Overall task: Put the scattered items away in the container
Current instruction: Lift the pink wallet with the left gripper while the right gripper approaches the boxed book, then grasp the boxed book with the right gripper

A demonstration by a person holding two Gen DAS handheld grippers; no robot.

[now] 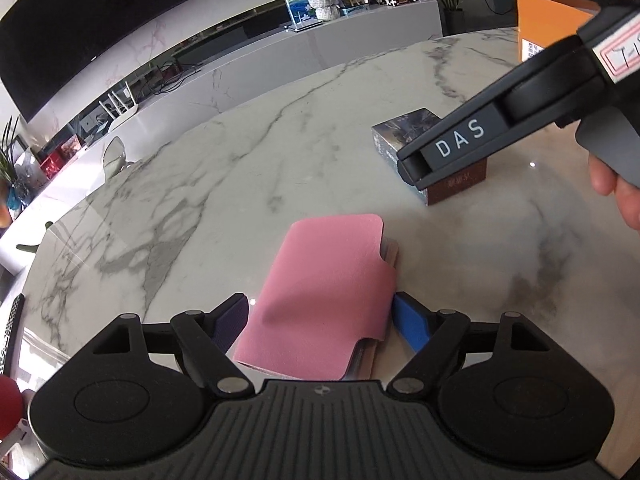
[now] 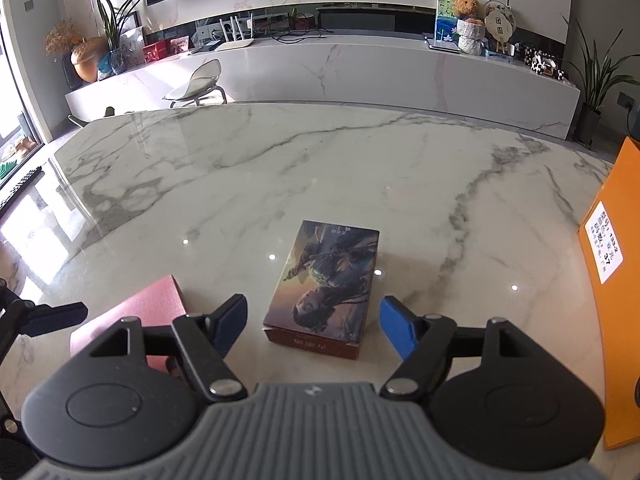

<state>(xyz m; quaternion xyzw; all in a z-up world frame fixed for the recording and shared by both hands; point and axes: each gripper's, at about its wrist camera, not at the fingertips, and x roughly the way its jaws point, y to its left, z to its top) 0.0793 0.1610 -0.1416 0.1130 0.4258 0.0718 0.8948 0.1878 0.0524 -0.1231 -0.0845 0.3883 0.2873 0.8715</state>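
A pink leather card wallet (image 1: 324, 292) lies on the marble table (image 1: 224, 184), between the blue pads of my left gripper (image 1: 320, 320); the jaws stand around it, close to its sides, and look open. The wallet also shows in the right wrist view (image 2: 148, 312). A printed card box (image 2: 326, 284) lies flat on the table, in front of my right gripper (image 2: 314, 326), whose jaws are open and apart from it. The box also shows in the left wrist view (image 1: 404, 136), partly hidden by the right gripper's body. The orange container (image 2: 616, 280) stands at the right.
The orange container also shows at the far right in the left wrist view (image 1: 548, 20). A long TV cabinet (image 2: 360, 68) with plants and ornaments runs behind the table. A chair (image 2: 200, 84) stands at the table's far edge.
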